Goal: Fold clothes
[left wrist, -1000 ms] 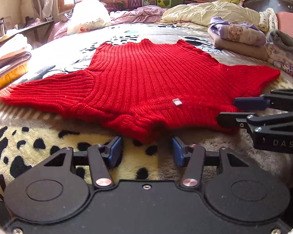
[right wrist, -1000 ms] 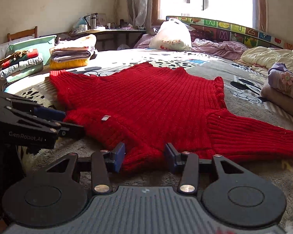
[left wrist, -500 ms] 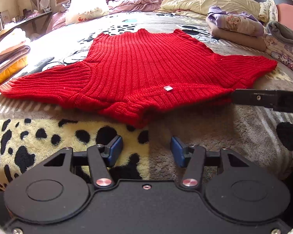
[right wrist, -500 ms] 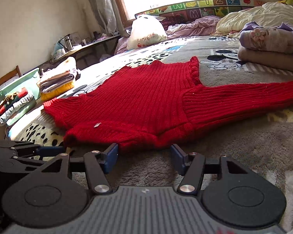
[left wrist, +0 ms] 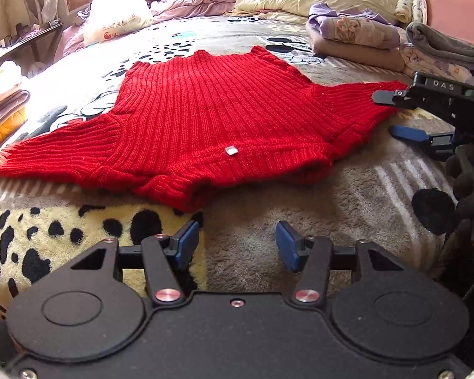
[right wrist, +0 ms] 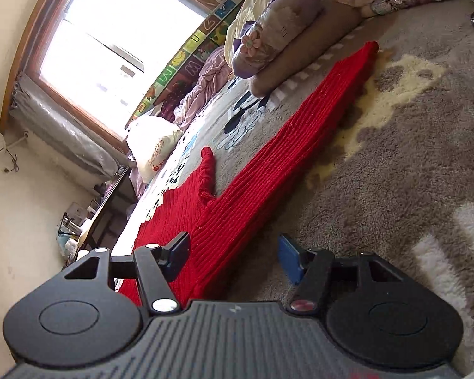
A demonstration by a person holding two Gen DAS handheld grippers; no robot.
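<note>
A bright red ribbed knit sweater (left wrist: 211, 117) lies spread flat on a plush grey and cream bed blanket with black spots (left wrist: 300, 208), its body ahead of the left gripper (left wrist: 237, 243) and its sleeves stretched out to either side. The left gripper's two blue-padded fingers (left wrist: 186, 243) stand apart with nothing between them, hovering over the blanket just short of the sweater's nearest rolled edge, which sits slightly left of the gap. A small white tag (left wrist: 231, 150) rests on the knit ahead of those fingers. The right gripper (right wrist: 233, 255) is rolled onto its side, so the bed runs diagonally in its view; its jaws are closing, with the edge of one long red sleeve (right wrist: 300, 139) lying in the gap by the left finger, though the pads do not press on it. That sleeve runs away from its fingertips toward a folded stack of lilac and tan bedding (right wrist: 278, 41). From the left wrist view, the right gripper's upper finger (left wrist: 391, 96) reaches over the sleeve's end and its lower blue pad sits just beside the knit, over the blanket. A white plastic bag (left wrist: 117, 19) sits far beyond the sweater, near the window (right wrist: 117, 41).
</note>
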